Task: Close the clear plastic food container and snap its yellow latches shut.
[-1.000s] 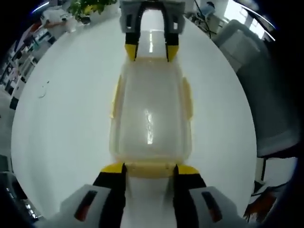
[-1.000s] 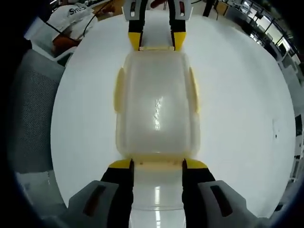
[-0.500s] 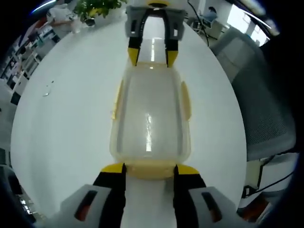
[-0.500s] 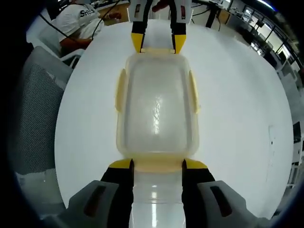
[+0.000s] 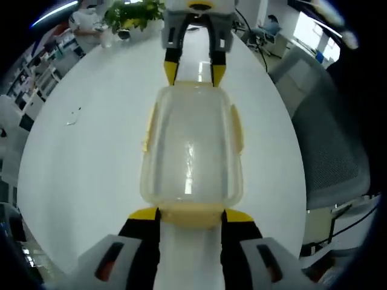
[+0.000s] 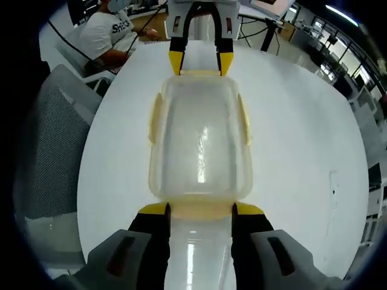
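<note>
Container [image 5: 191, 145], lid on, on white counter [image 5: 84, 157]; left tool [image 5: 190, 215] and right tool [image 6: 199, 209] at opposite end latches, grip unclear; no legible writing on container

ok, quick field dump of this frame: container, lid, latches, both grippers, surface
container: clear plastic food container, long axis running between the two grippers
lid: on top, seated as far as visible
latches: yellow latches along the long sides; locked or not, cannot tell
left gripper: fingers straddle the near end latch
right gripper: fingers straddle the opposite end latch
surface: white table
surroundings: grey mesh chair at the table edge, potted plant at the far edge
</note>
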A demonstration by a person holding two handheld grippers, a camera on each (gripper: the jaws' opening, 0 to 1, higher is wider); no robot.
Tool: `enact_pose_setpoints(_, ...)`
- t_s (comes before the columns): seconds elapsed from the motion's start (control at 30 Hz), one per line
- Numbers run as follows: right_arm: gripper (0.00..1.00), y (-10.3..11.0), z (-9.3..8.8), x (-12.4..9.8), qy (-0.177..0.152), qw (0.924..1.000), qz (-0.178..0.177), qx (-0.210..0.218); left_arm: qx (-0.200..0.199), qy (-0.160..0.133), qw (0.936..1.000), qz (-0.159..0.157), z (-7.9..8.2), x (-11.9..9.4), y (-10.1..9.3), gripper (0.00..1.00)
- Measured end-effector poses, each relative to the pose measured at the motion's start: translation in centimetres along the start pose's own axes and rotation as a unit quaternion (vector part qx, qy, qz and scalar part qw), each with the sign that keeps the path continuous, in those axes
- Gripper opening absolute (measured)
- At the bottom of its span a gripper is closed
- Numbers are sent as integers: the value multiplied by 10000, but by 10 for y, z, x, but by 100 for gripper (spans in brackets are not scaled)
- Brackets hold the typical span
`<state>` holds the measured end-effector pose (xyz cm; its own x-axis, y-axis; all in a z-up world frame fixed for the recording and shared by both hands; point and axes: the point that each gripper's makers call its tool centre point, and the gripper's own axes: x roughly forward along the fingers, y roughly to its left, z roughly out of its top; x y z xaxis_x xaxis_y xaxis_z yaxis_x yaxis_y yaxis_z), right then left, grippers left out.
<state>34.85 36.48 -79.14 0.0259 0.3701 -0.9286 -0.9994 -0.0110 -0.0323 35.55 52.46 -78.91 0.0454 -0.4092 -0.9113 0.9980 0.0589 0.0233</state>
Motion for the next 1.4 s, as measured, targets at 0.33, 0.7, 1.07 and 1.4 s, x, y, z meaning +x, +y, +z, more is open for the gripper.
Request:
enact_pose_setpoints(0.33, 36, -3, 7, -10, -56, 10000, -40, 23, 35, -82, 10000, 12, 3, -14, 4, 33)
enact_pose_setpoints(0.7, 36, -4, -1, -13, -18, 10000, -59, 60, 114, -80, 9999, 17, 12, -11, 7, 33)
enact_pose_setpoints(1.07, 36, -2, -12, -20, 26, 10000, -65, 56, 90, -127, 9999, -39, 25, -7, 3, 33)
enact_pose_setpoints(1.4, 36, 0, -32, -29, 19, 9999, -120, 86, 153, -185, 9997, -8, 45, 1, 3, 33)
